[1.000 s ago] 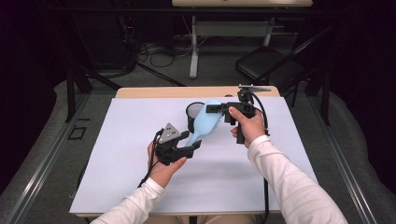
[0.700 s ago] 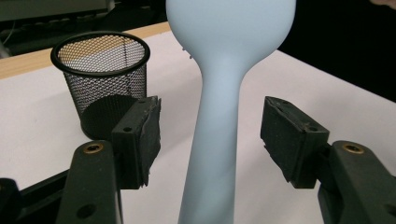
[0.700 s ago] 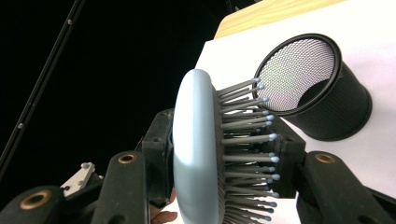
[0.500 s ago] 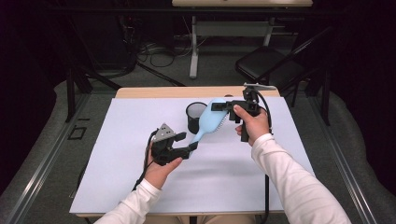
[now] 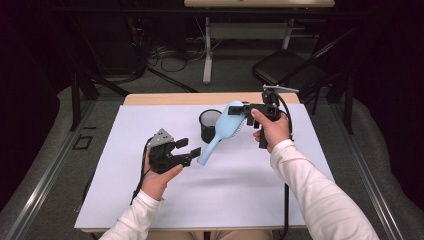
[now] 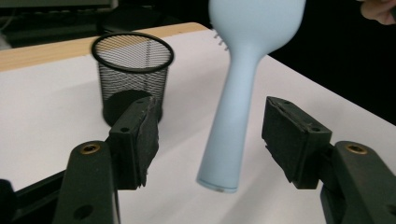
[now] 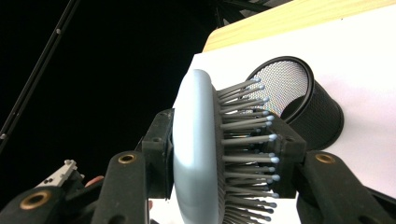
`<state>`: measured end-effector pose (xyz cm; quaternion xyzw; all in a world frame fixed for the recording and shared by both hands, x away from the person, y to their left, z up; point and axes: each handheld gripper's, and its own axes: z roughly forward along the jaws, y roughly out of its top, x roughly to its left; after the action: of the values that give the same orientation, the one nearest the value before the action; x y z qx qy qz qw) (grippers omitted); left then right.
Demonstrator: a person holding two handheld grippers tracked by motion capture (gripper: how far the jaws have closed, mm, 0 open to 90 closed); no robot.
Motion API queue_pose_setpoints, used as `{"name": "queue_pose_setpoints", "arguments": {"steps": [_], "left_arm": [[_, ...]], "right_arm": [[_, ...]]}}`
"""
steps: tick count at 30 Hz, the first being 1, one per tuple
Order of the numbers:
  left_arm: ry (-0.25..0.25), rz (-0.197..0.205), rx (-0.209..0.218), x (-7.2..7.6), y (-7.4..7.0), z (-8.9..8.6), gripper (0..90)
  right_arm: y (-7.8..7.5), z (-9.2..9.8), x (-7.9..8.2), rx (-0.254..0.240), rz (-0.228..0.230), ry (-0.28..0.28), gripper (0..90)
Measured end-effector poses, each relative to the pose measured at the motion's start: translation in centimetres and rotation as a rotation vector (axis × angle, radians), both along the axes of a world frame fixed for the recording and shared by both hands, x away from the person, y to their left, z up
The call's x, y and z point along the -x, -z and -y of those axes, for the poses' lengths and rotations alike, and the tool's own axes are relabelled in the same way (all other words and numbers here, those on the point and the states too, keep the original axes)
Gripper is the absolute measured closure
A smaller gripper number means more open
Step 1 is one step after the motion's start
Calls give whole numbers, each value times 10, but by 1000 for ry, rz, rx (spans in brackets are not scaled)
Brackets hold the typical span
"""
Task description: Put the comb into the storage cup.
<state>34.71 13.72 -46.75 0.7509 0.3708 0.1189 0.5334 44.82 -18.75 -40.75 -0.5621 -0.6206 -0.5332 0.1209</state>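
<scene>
- We see the right tool (image 5: 248, 111) up above the far side of the bench (image 5: 125, 200), clamped on the head of the light blue brush (image 5: 223, 131)
- In the right gripper view that brush (image 7: 205, 154) sits edge-on between the jaws, one jaw pressed on its smooth back, the other in among the grey bristles (image 7: 247, 140)
- From the high view we find the brush slanting down and toward the left, handle end low, held clear of the bench
- The left tool (image 5: 191, 150) is spread wide, and the handle tip ends just beside it
- In the left gripper view we look along the left tool (image 6: 208, 140) and see the handle (image 6: 229, 140) hanging in the gap between the two jaws, touching neither pad
- The black mesh cup (image 5: 209, 125) stands upright on the white bench top, just behind the brush and toward the far edge
- In the left gripper view the cup (image 6: 132, 74) shows beyond the left-hand jaw, well apart from the handle
- The right hand (image 5: 272, 131) grips its tool from behind, cable trailing down; the left hand (image 5: 159, 175) holds its tool low over the middle of the bench
</scene>
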Motion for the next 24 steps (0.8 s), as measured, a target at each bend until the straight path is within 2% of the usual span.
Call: {"name": "queue_pose_setpoints", "arguments": {"steps": [3, 7, 15, 17, 20, 21, 24], "left_arm": [[-15, -35, 28, -2, -1, -7, 268], [-49, -5, -24, 0, -3, -13, 242], [-95, -9, -48, -2, -3, -24, 144], [-109, -4, -53, -2, -2, -25, 84], [-126, 2, -32, -3, -2, -29, 33], [-128, -9, -26, -4, -2, -31, 7], [-109, -21, -24, -5, -3, -33, 4]], "right_arm": [[-4, 0, 0, 3, 3, 6, 516], [-8, -1, 0, 5, 12, 11, 516], [-15, -1, 0, 15, 28, 21, 516], [-16, 0, 0, 19, 30, 25, 516], [-18, 1, 0, 24, 34, 34, 516], [-19, 1, -1, 28, 36, 37, 516], [-22, 1, -1, 40, 39, 45, 516]]}}
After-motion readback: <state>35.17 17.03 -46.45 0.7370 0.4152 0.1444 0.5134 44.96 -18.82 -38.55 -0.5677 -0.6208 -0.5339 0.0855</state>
